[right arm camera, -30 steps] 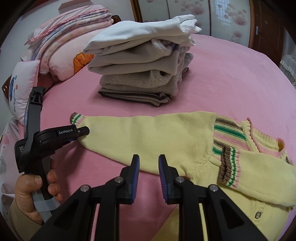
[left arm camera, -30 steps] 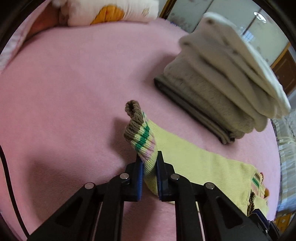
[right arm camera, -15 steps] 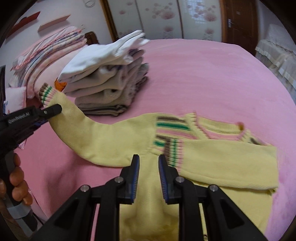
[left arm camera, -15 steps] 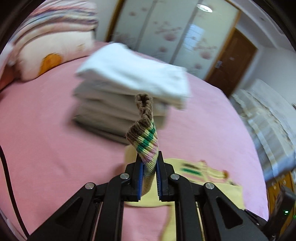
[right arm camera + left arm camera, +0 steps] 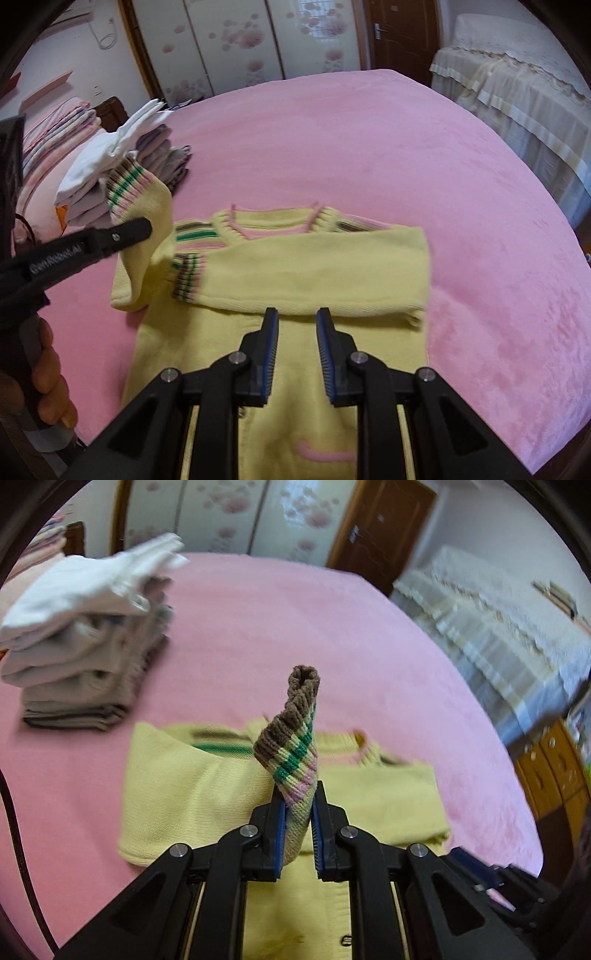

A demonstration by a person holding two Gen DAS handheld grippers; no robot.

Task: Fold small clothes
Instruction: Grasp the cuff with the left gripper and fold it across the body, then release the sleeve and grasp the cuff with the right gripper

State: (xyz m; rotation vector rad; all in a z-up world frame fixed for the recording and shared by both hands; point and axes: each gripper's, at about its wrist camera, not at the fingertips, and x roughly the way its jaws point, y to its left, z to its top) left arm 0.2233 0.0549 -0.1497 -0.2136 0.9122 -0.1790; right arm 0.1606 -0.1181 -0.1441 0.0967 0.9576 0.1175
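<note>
- The yellow knit sweater lies front-up on the pink bedspread, one sleeve already crossed over the chest — its striped cuff resting near the other shoulder.
- The left gripper is clamped on the second sleeve's cuff, which stands up between the pads, lifted above the sweater's left edge; holding it by the ribbed end lets the whole sleeve trail, presumably to be swung across the body.
- The right gripper hovers over the sweater's middle, jaws parted and holding nothing, probably ready to pin or smooth the fabric.
- A stack of folded clothes sits well apart at the back left, likely where this one goes.
</note>
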